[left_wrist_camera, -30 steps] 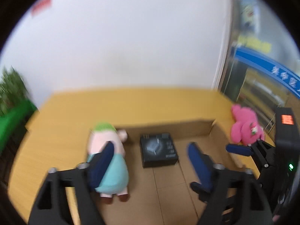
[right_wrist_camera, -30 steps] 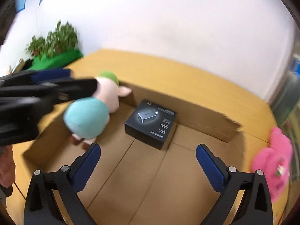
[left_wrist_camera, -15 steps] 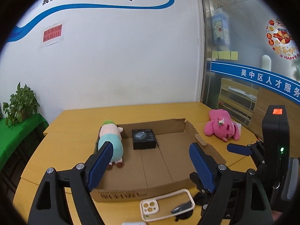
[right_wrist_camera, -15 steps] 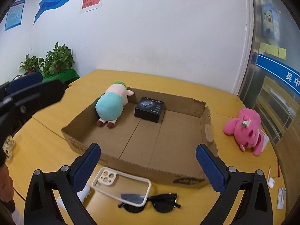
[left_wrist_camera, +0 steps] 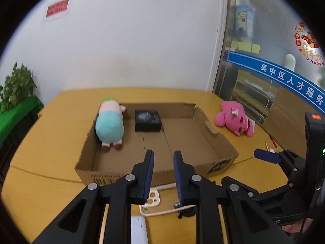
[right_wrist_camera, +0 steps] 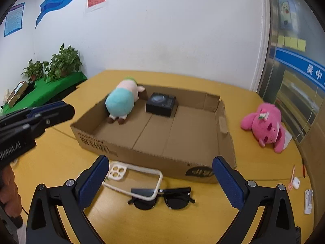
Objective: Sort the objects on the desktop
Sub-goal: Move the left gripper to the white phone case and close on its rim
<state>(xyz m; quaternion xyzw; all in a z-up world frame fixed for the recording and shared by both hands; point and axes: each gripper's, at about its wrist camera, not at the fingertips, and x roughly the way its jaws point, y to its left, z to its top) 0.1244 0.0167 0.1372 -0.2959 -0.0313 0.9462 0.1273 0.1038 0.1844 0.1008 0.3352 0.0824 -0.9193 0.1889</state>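
Note:
A shallow cardboard box sits on the yellow table. In it lie a teal plush doll and a black box. In front of it lie a clear phone case and black sunglasses. A pink plush lies on the table to the right. My left gripper hovers over the phone case, jaws narrowed with a small gap, holding nothing. My right gripper is wide open above the case and sunglasses.
Potted plants on a green-covered stand are at the far left. Small white items and pens lie at the table's right edge. A white flat object lies near the front edge. A glass partition stands at the right.
Both grippers have drawn back from inside the box to the table's front. The left gripper's jaws have closed from wide open to a narrow gap.

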